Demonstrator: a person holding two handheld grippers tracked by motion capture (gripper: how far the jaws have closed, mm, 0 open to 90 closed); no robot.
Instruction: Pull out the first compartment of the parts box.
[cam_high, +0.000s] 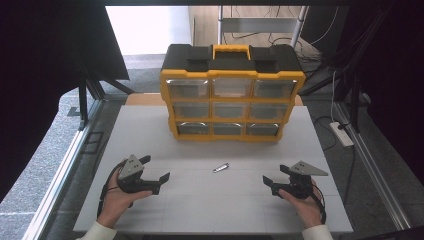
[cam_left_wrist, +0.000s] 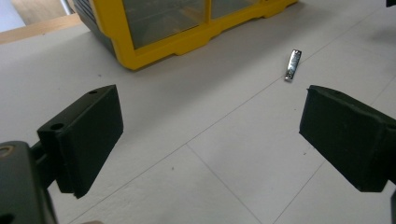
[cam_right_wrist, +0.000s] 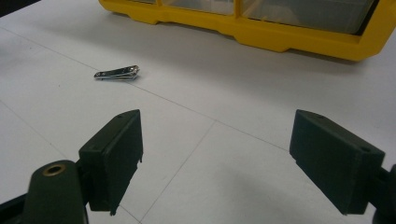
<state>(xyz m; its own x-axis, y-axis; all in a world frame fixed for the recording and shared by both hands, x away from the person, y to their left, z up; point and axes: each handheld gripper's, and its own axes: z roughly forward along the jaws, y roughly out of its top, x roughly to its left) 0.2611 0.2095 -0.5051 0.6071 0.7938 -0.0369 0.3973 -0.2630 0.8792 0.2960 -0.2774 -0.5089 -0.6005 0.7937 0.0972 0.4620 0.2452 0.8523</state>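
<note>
Nail clipper (cam_high: 220, 167) is being seen lying flat on the white table (cam_high: 200, 210), a little below the middle of the high view, between the two grippers and apart from both. It is being shown near the upper right of the left gripper view (cam_left_wrist: 293, 65) and in the upper left of the right gripper view (cam_right_wrist: 116, 73), small and silver, resting alone on the bare surface. The left gripper (cam_high: 156, 169) is being held in a hand (cam_high: 119, 199) at the lower left of the high view, its jaws being kept spread wide with nothing between them. The right gripper (cam_high: 274, 174) is being held by the other hand (cam_high: 301, 202) at the lower right, its jaws likewise being kept wide apart and empty. A yellow and black drawer organizer (cam_high: 231, 92) is being seen standing upright at the top middle of the high view, well behind the clipper, with its clear drawers being shown closed.
</note>
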